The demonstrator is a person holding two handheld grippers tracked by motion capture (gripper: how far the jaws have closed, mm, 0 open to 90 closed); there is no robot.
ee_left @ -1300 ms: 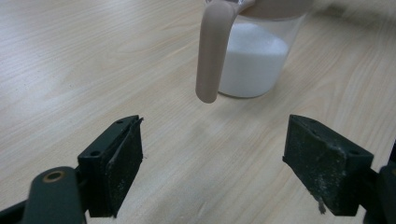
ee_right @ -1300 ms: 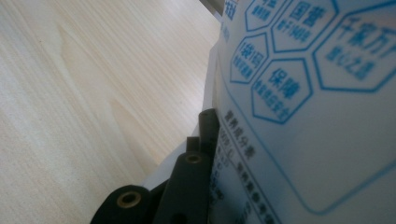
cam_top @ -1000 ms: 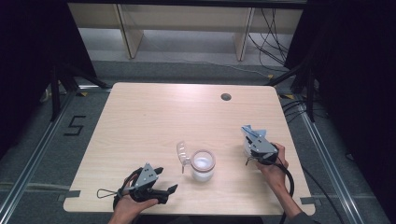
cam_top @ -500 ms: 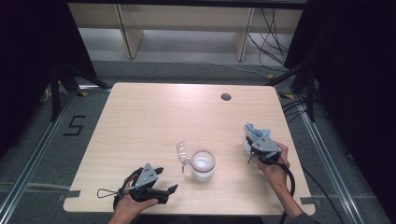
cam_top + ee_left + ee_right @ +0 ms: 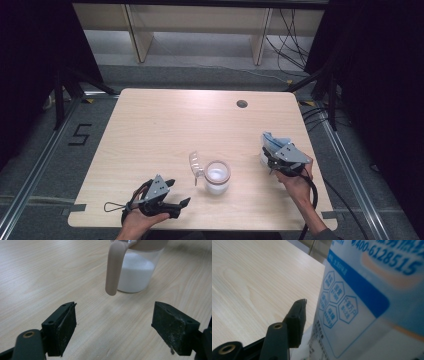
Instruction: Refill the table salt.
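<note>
A clear jar (image 5: 217, 177) of white powder stands near the table's front middle, its beige flip lid (image 5: 196, 164) hanging open to the left. My left gripper (image 5: 178, 193) lies low at the front left, open and pointing at the jar. In the left gripper view the jar (image 5: 136, 272) and its lid (image 5: 113, 267) sit just beyond the empty gap of the left gripper (image 5: 113, 322). My right gripper (image 5: 267, 156) is right of the jar, shut on a white and blue printed bag (image 5: 272, 142). The bag (image 5: 367, 302) presses against the one visible finger (image 5: 298, 315); the other is hidden.
A round cable hole (image 5: 242, 104) sits at the table's far right. The right gripper's black cable (image 5: 312, 192) trails off the front right edge. Pale shelving (image 5: 200, 30) stands beyond the table, and dark curtains close both sides.
My right gripper has drifted a little to the right and nearer the front edge, carrying the bag away from the jar. The left gripper and jar have stayed still.
</note>
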